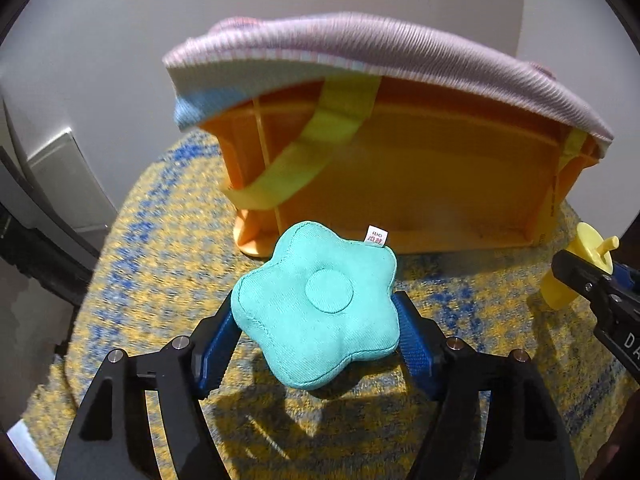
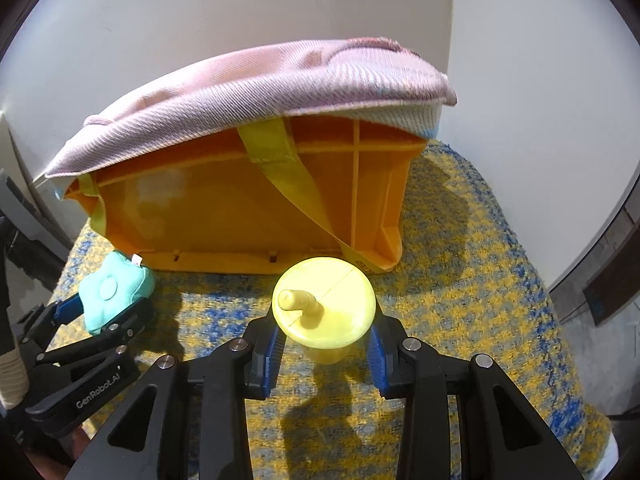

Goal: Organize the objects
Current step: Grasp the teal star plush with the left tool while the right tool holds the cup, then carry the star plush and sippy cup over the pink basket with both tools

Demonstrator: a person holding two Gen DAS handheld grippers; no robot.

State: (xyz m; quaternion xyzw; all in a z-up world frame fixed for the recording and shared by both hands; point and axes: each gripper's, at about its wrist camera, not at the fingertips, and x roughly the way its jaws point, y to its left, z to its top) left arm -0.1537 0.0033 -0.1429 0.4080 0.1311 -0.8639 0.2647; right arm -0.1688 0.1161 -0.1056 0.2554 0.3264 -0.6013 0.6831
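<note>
While both views share the crate [image 1: 400, 184], only one shows "GenRobot.AI" lettering [image 2: 98, 390].

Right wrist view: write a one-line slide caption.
Right gripper clamps a yellow cup before a cloth-draped orange crate.

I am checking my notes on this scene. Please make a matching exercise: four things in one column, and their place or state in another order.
Things:
1. teal star cushion
2. yellow cup
3. pink bag
4. orange crate

Places:
A. draped over the crate
B. in the right claw
C. on the yellow-blue cloth, on its side
D. in the left claw

Pairs: 1-D, 2-B, 3-A, 4-C
</note>
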